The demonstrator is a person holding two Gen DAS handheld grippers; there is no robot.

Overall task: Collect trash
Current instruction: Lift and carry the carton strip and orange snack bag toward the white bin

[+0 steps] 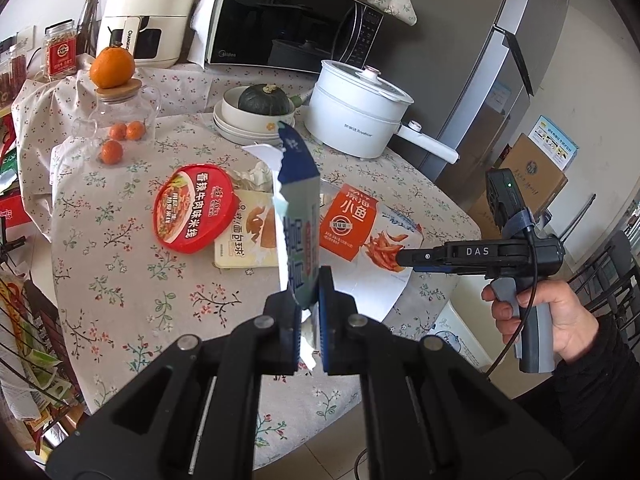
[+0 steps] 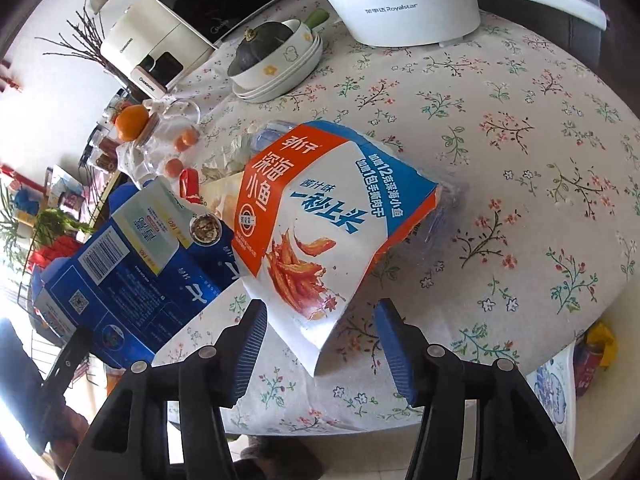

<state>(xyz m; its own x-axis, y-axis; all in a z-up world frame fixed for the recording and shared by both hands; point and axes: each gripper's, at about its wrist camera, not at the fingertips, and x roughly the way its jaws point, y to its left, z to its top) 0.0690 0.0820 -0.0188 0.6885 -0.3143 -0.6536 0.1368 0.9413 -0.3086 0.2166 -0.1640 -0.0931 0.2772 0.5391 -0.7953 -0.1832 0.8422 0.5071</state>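
Observation:
My left gripper is shut on a torn blue and white carton and holds it upright above the table; the carton also shows in the right wrist view. My right gripper is open, its jaws on either side of the near corner of an orange and white fish snack bag that lies on the table. That bag and the right gripper show in the left wrist view. A red noodle lid, a cream wrapper and crumpled paper lie on the table.
A floral cloth covers the round table. At the back stand a white electric pot, stacked bowls with a squash, a glass jar with oranges, a microwave and an air fryer. A wire rack stands left.

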